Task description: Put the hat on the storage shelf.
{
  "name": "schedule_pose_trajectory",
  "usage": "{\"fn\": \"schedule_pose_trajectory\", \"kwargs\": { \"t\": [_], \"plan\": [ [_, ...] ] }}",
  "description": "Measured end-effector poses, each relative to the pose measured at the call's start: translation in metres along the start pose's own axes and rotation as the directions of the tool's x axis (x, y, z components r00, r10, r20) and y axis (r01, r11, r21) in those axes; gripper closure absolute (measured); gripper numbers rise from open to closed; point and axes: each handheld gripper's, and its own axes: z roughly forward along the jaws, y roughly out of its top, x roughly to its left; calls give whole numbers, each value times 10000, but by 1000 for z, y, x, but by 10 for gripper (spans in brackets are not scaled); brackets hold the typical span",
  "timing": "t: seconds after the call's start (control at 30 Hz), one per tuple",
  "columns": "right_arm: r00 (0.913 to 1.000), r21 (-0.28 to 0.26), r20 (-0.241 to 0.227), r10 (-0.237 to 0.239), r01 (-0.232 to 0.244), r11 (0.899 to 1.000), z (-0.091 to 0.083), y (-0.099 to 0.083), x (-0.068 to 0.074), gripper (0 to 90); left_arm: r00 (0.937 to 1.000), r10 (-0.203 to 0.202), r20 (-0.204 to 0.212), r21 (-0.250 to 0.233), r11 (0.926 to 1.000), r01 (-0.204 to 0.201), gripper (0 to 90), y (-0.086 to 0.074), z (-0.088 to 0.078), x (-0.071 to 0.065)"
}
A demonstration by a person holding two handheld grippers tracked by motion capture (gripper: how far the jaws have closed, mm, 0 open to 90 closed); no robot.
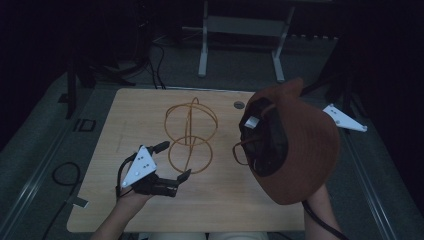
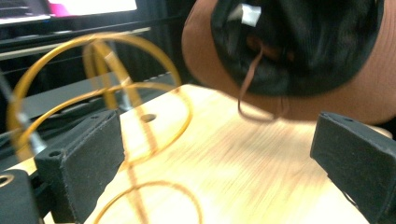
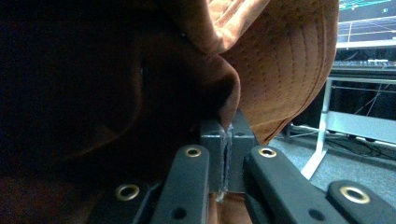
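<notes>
We see the left gripper [image 1: 174, 161] held low over the wooden table [image 1: 220, 200], its jaws wide apart with nothing between them, just beside the gold wire stand [image 1: 191, 135] that rests mid-table. The right gripper [image 3: 226, 154] has its jaws pressed together on the brim of the brown hat [image 1: 300, 145], which it holds raised above the table's right side, dark lining toward the stand.

High view overhead; gripper views close, table-level.
</notes>
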Motion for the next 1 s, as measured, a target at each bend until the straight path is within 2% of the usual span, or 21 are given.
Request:
{"fn": "schedule_pose_trajectory", "kwargs": {
  "t": [0.07, 0.1, 0.23, 0.37, 0.47, 0.5, 0.53, 0.57, 0.63, 0.73, 0.9, 1.0],
  "plan": [
    [10000, 84, -12, -91, 91, 9999, 10, 4, 0, 886, 9993, 94, -358, 27, 10000, -93, 35, -12, -8, 2],
    [9999, 91, 30, -112, 112, 9999, 17, 7, 1, 887, 9990, -27, -449, 39, 10000, 29, 35, -23, -14, 5],
    [9996, 197, 52, -264, 263, 9995, 42, 17, 1, 886, 9960, -692, -560, -205, 9975, 681, 35, -48, -28, 10],
    [9983, 219, 280, -503, 497, 9985, 62, 29, 2, 886, 9911, -1015, -861, -378, 9944, 985, 36, -71, -40, 12],
    [9951, 256, 455, -881, 870, 9959, 77, 40, 7, 886, 9874, -1297, -909, -503, 9908, 1256, 38, -82, -45, 13],
    [9951, 256, 455, -881, 870, 9959, 77, 40, 7, 886, 9874, -1297, -909, -503, 9908, 1256, 38, -82, -45, 13],
    [9949, 240, 420, -921, 911, 9956, 81, 42, 8, 886, 9821, -1576, -1037, -678, 9862, 1511, 38, -91, -49, 13],
    [9961, 101, 232, -852, 850, 9963, 93, 50, 11, 886, 9806, -1622, -1098, -692, 9854, 1553, 40, -94, -50, 14],
    [9959, -141, -38, -909, 908, 9958, 101, 55, 16, 886, 9786, -1707, -1147, -714, 9840, 1633, 41, -97, -51, 14],
    [9953, -147, -57, -971, 970, 9952, 115, 61, 25, 886, 9771, -1748, -1215, -740, 9832, 1667, 42, -99, -53, 16],
    [9937, 104, -294, -1083, 1087, 9940, 139, 61, 43, 886, 9760, -1793, -1236, -728, 9825, 1713, 46, -102, -54, 18],
    [9949, 121, -670, -758, 768, 9970, 150, 58, 55, 885, 9751, -1837, -1245, -701, 9819, 1760, 48, -103, -54, 18]
  ]
}}
